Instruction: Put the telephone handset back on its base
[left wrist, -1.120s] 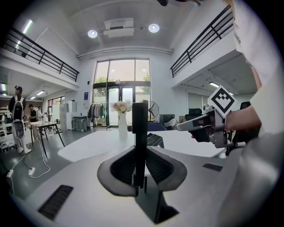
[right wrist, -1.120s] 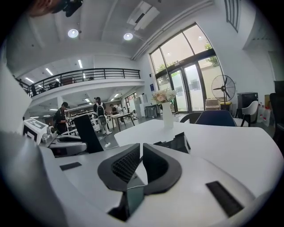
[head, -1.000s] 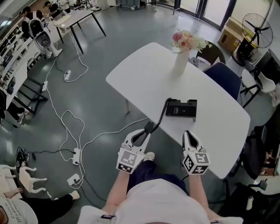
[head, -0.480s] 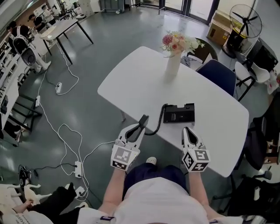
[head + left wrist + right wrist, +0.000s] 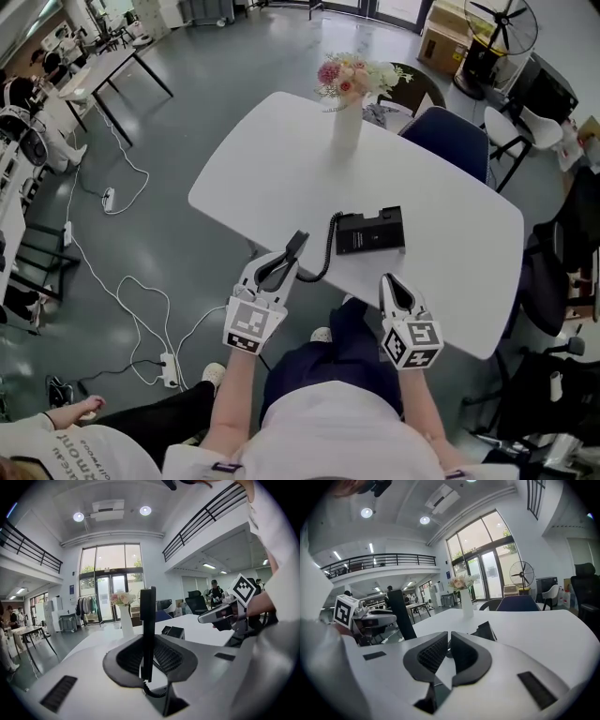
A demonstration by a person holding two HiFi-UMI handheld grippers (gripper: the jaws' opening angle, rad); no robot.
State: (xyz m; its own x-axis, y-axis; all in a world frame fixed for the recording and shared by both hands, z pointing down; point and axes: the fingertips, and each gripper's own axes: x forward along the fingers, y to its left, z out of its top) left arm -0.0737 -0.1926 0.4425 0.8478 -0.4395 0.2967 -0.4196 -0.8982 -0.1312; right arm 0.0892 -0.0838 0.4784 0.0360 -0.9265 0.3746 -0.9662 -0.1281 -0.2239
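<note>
- Step in hand: carry phase. The handset (image 5: 292,246) is pinched on edge between the jaws of the left gripper (image 5: 279,272), at the near-left edge of the bench (image 5: 272,159), not yet over the base (image 5: 370,231).
- The base sits on the bench by the near edge, right of the handset & apart from it, w/ nothing on it.
- The coiled cord (image 5: 329,251) is seen running from the handset to the base's left side, w/ some slack.
- The right gripper (image 5: 392,289) is held near the bench edge, just nearer than the base. Its jaws are pressed almost together, w/ nothing between.
- Next move, as judged: the handset is to be carried right & farther in, over the base, turned flat, lined up w/ the cradle, then lowered & let go.
- Care needed: the cord is to be kept out from under the handset. The base may slide if it is bumped.
</note>
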